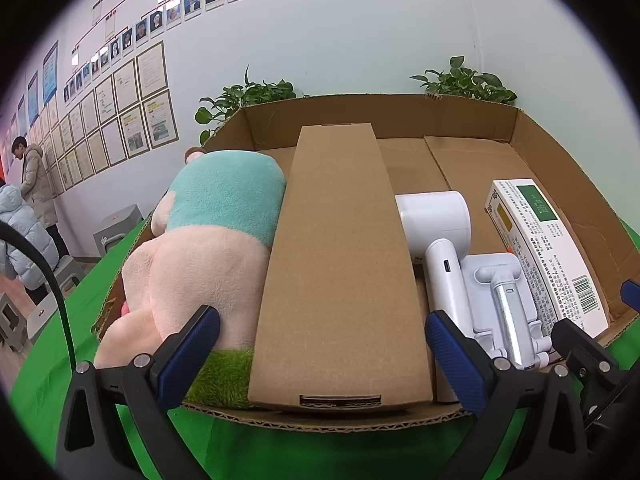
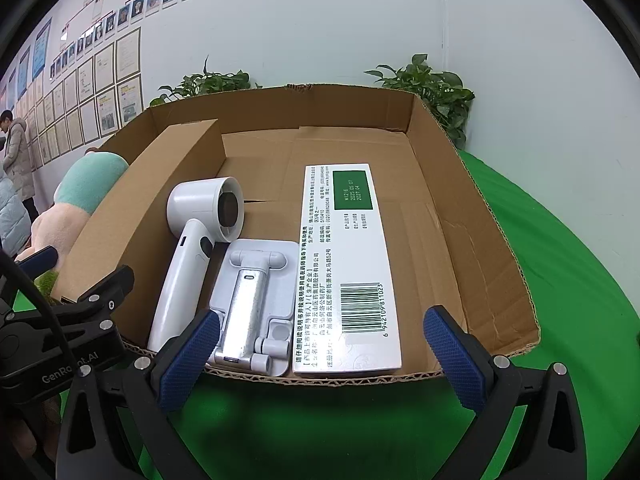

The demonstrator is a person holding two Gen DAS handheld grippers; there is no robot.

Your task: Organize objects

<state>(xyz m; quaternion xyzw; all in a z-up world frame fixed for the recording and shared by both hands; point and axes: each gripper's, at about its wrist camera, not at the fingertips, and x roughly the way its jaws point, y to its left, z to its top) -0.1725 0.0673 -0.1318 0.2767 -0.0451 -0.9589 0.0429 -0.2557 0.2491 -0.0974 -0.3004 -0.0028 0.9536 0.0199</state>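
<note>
A shallow cardboard tray (image 1: 384, 114) (image 2: 486, 216) rests on green cloth. Inside it lie a pink and teal plush toy (image 1: 200, 236) (image 2: 86, 188), a long brown carton (image 1: 340, 264) (image 2: 148, 216), a white hair dryer (image 1: 436, 240) (image 2: 192, 248), a white folding phone stand (image 1: 504, 296) (image 2: 256, 296) and a white medicine box (image 1: 536, 240) (image 2: 344, 264). My left gripper (image 1: 322, 354) is open at the tray's near edge, its fingers on either side of the carton's end. Open as well, my right gripper (image 2: 320, 358) hovers in front of the stand and medicine box, holding nothing.
Two potted plants (image 1: 244, 98) (image 2: 432, 88) stand behind the tray against a white wall. Green cloth (image 2: 560, 280) extends to the right. At the far left, two people (image 1: 28, 200) stand by grey stools (image 1: 116, 224).
</note>
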